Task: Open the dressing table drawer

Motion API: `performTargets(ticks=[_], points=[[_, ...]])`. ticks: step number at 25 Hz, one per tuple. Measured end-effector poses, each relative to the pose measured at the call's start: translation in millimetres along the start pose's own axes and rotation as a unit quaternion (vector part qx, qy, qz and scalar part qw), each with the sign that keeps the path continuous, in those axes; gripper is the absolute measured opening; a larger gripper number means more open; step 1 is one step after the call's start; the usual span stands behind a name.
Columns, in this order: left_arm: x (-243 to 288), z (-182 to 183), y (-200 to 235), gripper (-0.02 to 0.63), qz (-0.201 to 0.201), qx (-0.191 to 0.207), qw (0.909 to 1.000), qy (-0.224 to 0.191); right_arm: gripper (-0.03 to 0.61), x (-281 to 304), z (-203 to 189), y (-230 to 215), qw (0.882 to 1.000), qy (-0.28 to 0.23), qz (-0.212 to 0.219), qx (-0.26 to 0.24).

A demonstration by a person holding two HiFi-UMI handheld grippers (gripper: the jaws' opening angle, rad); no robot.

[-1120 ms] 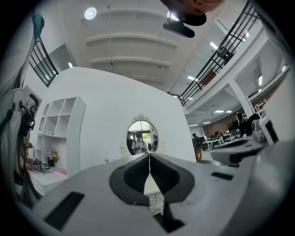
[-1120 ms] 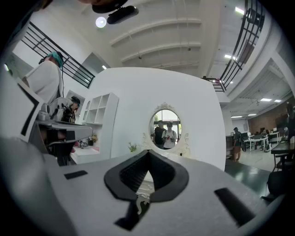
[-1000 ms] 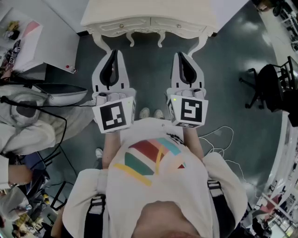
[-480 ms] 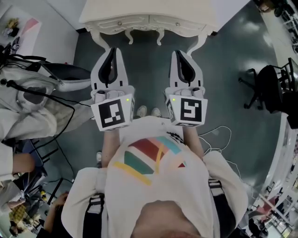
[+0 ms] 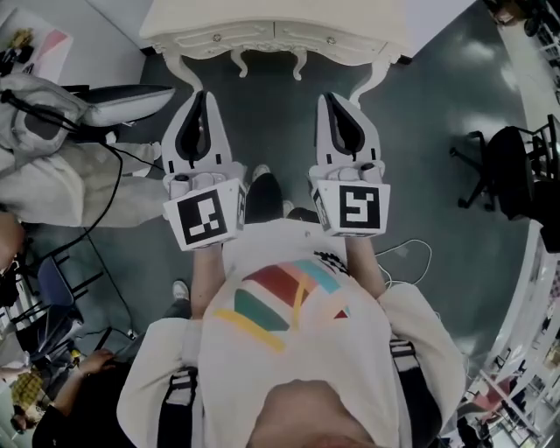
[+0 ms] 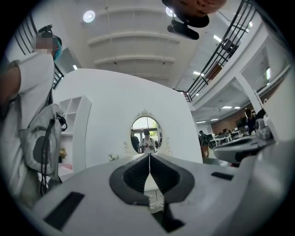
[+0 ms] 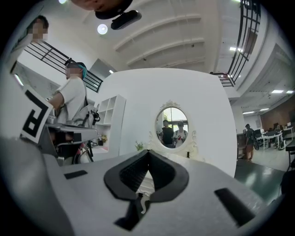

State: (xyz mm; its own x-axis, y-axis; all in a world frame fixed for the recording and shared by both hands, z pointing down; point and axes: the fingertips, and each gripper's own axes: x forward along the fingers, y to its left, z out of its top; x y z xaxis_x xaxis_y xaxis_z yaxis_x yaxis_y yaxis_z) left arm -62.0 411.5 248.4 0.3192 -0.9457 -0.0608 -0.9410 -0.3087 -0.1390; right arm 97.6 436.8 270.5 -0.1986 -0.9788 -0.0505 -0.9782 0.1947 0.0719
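Observation:
The white dressing table (image 5: 271,22) stands at the top of the head view. Its two front drawers show small knobs, the left knob (image 5: 217,38) and the right knob (image 5: 331,39). My left gripper (image 5: 200,94) and right gripper (image 5: 331,96) are held side by side, pointing level at the table and short of its front edge. Both have their jaws together with nothing between them. In the left gripper view, the oval mirror (image 6: 145,133) stands above the left gripper (image 6: 149,155). In the right gripper view, the mirror (image 7: 174,125) is above the right gripper (image 7: 148,151).
A person in light clothes with a backpack (image 5: 52,166) stands close at the left. A black office chair (image 5: 512,166) is at the right. Cables (image 5: 411,254) lie on the dark floor. A white shelf unit (image 7: 110,124) stands left of the table.
Both grippers have moved forward toward the table and slightly down. One foot has stepped ahead between the grippers. The person at the left has shifted.

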Motion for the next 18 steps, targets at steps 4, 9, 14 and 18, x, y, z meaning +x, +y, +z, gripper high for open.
performTargets(ticks=[4, 9, 14, 18], points=[[12.9, 0.1, 7.0, 0.008, 0.021, -0.010, 0.9993, -0.030, 0.000, -1.3, -22.9, -5.0, 1.000, 0.007, 0.006, 0.010], [39.8, -33.1, 5.2, 0.008, 0.020, -0.002, 0.9987, -0.047, 0.000, 16.1, -62.4, -16.2, 1.000, 0.002, 0.001, 0.007], [92.9, -68.1, 17.6, 0.008, 0.025, -0.007, 0.9996, -0.010, 0.000, 65.2, -90.9, -25.5, 0.999, 0.034, 0.003, 0.007], [142.1, -71.2, 33.3, 0.008, 0.014, -0.014, 0.9998, 0.004, 0.000, 120.8, -90.3, -30.6, 0.999, 0.052, 0.005, 0.013]])
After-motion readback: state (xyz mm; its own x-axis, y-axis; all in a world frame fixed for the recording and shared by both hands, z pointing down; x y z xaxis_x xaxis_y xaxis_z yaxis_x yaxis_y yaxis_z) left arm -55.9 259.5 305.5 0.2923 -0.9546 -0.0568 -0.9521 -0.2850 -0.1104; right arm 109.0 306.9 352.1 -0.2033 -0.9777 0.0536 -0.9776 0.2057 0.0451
